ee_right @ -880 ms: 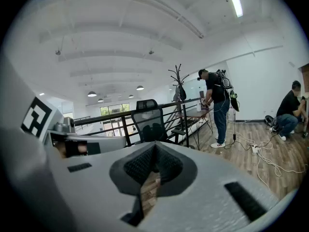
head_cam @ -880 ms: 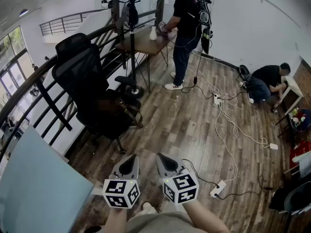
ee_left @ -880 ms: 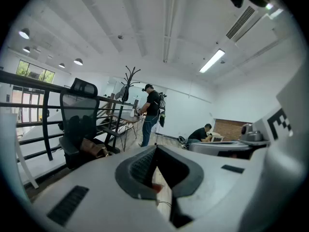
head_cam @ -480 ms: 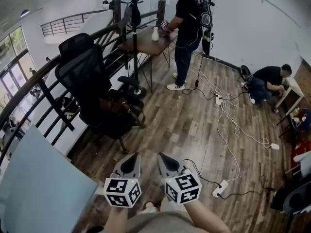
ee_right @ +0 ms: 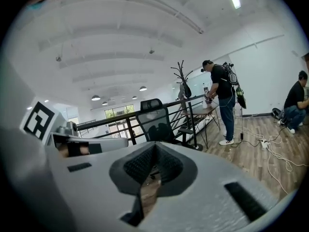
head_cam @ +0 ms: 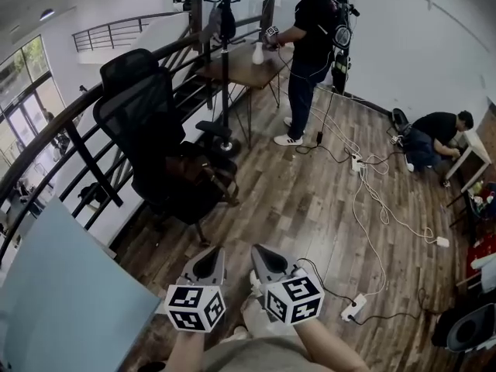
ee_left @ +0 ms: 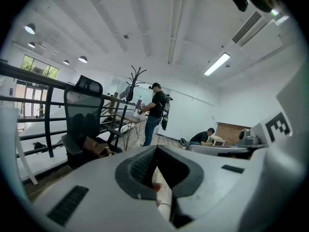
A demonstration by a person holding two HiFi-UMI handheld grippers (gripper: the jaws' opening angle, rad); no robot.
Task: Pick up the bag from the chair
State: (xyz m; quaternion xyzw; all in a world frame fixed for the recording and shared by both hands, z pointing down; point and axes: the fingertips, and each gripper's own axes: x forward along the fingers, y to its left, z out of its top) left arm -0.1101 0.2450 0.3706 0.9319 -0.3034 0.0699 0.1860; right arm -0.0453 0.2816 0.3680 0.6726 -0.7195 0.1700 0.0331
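- Bag (head_cam: 188, 173) – brown and slumped – lies on the seat of the black chair (head_cam: 139, 118), against the backrest. It is well apart from both grippers, which are held low and close to the person's body.
- Jaws of the left gripper (head_cam: 208, 258) and the right gripper (head_cam: 265, 256) are both closed tip to tip with nothing between them. If they reach the bag like this they will only prod it, so they need to open on the way in.
- The chair looks like a rolling, swivelling office type. A push on the bag or seat could turn it or roll it back toward the railing (head_cam: 58, 130), taking the bag out of reach.
- The bag looks soft. A pinch on loose material rather than a strap or firm edge may slip once the weight comes on.
- A strap seems to hang over the seat's front edge – on the lift it could catch on the armrest (head_cam: 213, 128) and drag the chair along.
- The cables (head_cam: 372, 200) and power strip (head_cam: 353, 308) on the floor lie to the right of the path, a trip risk if the walk-up drifts that way.
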